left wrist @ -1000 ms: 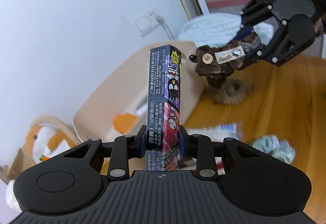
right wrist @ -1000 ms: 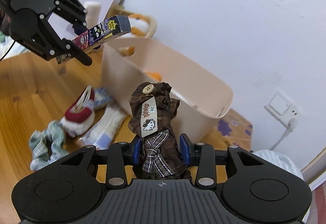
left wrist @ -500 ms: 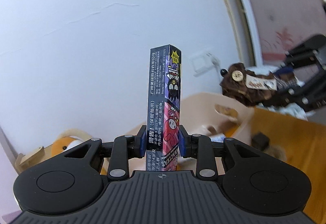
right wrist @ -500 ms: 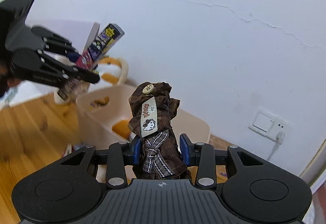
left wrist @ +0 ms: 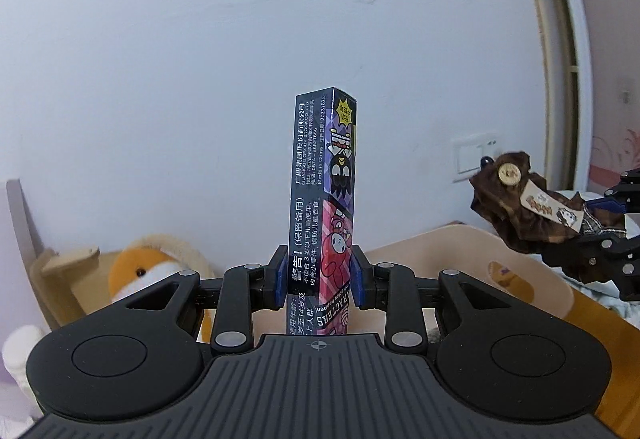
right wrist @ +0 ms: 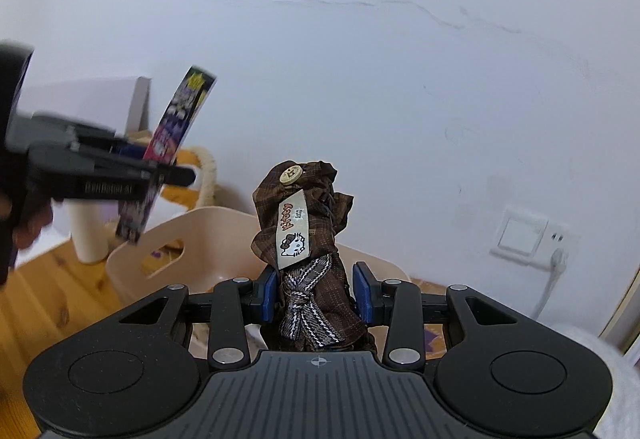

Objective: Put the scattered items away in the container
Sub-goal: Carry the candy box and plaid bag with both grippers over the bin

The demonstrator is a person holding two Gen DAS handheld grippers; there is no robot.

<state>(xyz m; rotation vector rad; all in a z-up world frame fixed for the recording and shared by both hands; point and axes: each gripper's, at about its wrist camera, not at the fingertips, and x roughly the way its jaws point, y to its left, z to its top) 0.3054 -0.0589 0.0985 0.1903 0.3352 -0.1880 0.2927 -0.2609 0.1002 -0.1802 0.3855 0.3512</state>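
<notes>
My left gripper (left wrist: 319, 281) is shut on a tall cartoon-printed box (left wrist: 323, 207), which stands upright between the blue pads. In the right wrist view the same box (right wrist: 182, 123) shows at the left, blurred, above the beige bin (right wrist: 192, 235). My right gripper (right wrist: 316, 293) is shut on a brown plaid fabric bundle (right wrist: 306, 239) with a button and a cartoon label. That bundle (left wrist: 520, 207) also appears at the right of the left wrist view, over the beige bin's rim (left wrist: 448, 251). Both grippers hover above the bin.
An orange and white plush toy (left wrist: 148, 271) sits behind the bin by the white wall. A wall socket with a plug (right wrist: 528, 235) lies to the right. Wooden floor (right wrist: 48, 291) shows at the left. A cardboard piece (left wrist: 64, 267) leans at the far left.
Both grippers have risen and rolled upright while travelling toward the wall, so the floor items have dropped out of view. The bin now lies low in both views. Both grips are unchanged.
</notes>
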